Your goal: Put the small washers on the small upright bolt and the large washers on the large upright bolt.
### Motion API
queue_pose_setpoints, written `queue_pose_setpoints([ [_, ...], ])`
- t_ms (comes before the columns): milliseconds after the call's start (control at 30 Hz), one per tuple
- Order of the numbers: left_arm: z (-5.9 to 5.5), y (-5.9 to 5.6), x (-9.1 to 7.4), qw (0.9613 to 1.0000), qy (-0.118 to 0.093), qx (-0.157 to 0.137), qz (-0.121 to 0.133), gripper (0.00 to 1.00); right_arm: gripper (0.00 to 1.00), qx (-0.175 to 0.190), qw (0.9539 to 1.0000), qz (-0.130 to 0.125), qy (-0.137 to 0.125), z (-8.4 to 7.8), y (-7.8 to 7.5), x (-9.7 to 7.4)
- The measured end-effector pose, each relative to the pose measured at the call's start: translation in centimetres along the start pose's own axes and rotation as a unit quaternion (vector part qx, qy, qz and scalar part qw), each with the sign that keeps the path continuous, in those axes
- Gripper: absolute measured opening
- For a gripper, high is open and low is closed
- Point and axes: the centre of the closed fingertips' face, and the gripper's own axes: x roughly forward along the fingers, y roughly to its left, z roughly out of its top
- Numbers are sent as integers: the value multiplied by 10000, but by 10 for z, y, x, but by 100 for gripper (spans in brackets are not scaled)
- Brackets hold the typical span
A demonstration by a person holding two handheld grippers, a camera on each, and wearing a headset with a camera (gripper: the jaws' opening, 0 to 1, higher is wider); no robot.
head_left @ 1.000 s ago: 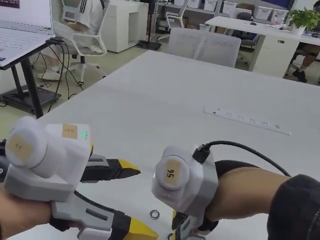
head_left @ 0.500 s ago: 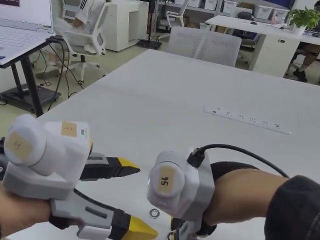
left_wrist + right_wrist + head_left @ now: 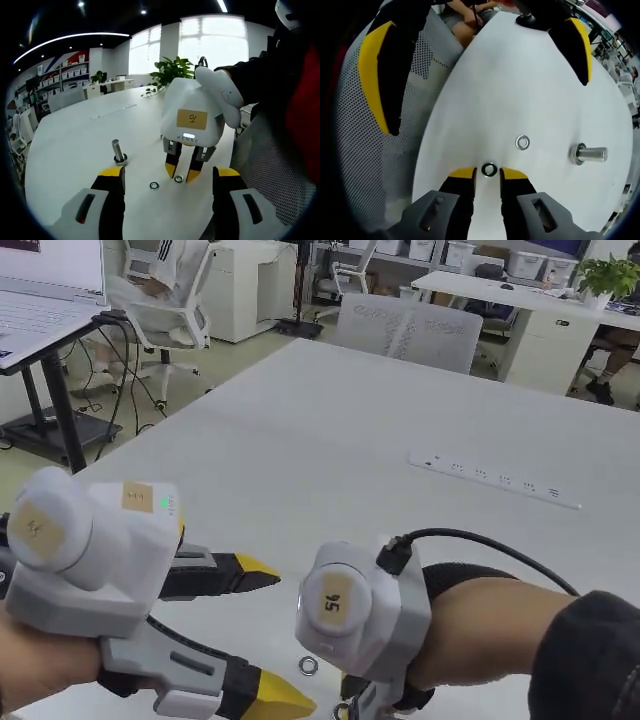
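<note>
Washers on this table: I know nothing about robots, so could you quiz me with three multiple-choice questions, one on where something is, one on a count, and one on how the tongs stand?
1. Where is the small silver metal washer nearest the right tongs?
A. between their yellow tips
B. on a chair seat
C. on the power strip

2. How many loose washers lie on the white table apart from the upright silver metal bolt?
A. none
B. two
C. five

3. How do the left tongs stand?
A. shut on a washer
B. shut on the bolt
C. wide open, holding nothing

Answers:
1 A: it lies on the table in the gap between the tips.
2 B: that one plus a second washer farther out.
3 C: their yellow tips are far apart with nothing between them.
</note>
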Motion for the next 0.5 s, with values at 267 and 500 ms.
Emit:
queue_pose_setpoints([
  [267,0,0,0,10000,-1,-3,2,70,14,-60,10000,23,-41,0,-1,0],
  [500,-1,0,0,10000,11,-7,-3,70,14,-91,9999,13,-40,1,-1,1],
])
